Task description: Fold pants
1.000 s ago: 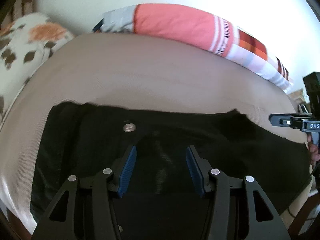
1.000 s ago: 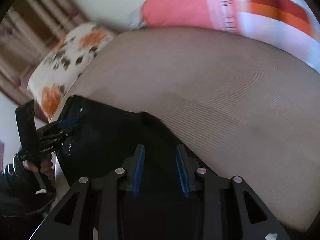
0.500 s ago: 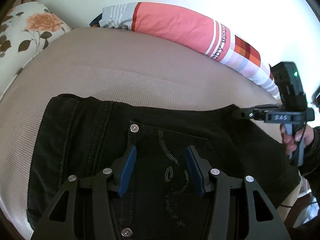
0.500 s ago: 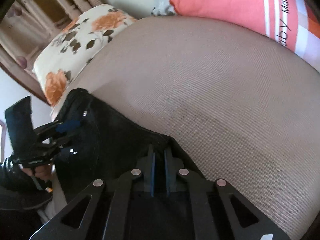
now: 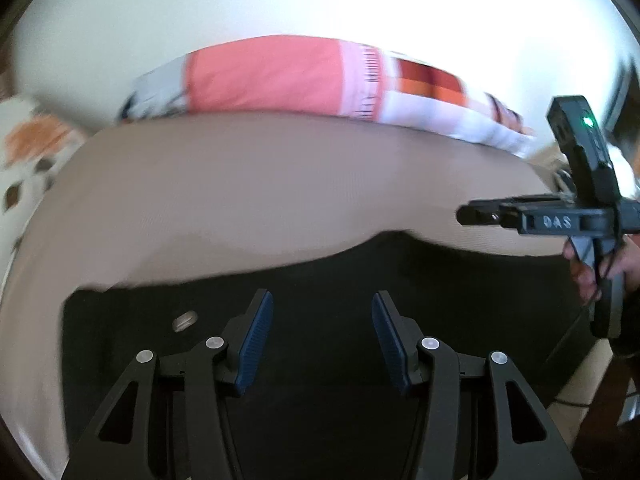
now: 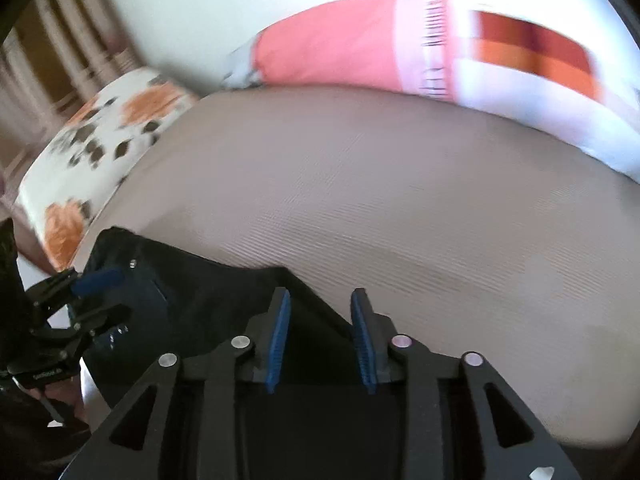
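Black pants lie flat along the near edge of a beige bed, a metal rivet showing on them. My left gripper hovers over the pants, open, with nothing pressed between its blue pads. In the right wrist view my right gripper stands over a corner of the pants. Its jaws are opening, with the fabric's edge below them and the pads not pressing on it. The left gripper shows at the pants' far left end. The right gripper shows at the right, held by a hand.
A long pillow striped in coral, white and orange lies along the wall at the back of the bed. A floral pillow sits at the bed's left end. Bare beige bed stretches beyond the pants. The picture is motion-blurred.
Half a second ago the right gripper's jaws were closed at the pants' edge; now they stand apart again. The left gripper has risen and rolled, so the pants sit lower in its view.
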`<state>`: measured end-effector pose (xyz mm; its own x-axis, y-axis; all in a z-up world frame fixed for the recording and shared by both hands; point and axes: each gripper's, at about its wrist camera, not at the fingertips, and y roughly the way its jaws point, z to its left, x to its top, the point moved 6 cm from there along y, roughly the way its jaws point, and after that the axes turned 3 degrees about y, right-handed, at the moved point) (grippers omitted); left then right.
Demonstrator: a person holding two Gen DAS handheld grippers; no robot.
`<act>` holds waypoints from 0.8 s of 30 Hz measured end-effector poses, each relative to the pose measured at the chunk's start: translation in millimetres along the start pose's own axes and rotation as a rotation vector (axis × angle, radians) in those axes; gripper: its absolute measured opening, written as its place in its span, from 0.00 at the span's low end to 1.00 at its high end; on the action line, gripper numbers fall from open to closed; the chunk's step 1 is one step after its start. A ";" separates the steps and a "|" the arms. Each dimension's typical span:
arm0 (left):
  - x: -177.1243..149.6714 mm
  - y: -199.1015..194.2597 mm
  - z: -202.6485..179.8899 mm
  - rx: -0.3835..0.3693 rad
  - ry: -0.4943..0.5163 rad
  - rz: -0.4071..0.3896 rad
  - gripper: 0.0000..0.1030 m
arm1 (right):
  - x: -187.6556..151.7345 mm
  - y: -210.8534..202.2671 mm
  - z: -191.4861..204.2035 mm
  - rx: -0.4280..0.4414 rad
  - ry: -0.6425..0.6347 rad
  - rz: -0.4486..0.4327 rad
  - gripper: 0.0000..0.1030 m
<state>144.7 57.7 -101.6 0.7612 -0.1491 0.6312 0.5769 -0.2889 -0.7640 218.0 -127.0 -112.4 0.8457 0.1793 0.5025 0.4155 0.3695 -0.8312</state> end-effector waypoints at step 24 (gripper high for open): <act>16.2 113.2 -58.1 -0.072 0.116 0.139 0.51 | -87.4 -21.7 -99.0 -0.359 0.194 0.000 0.34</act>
<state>205.1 -32.4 -170.0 0.7902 -0.2994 0.5347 0.4428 -0.3242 -0.8359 168.2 -241.0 -161.8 0.8788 -0.0085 0.4771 0.4772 0.0219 -0.8785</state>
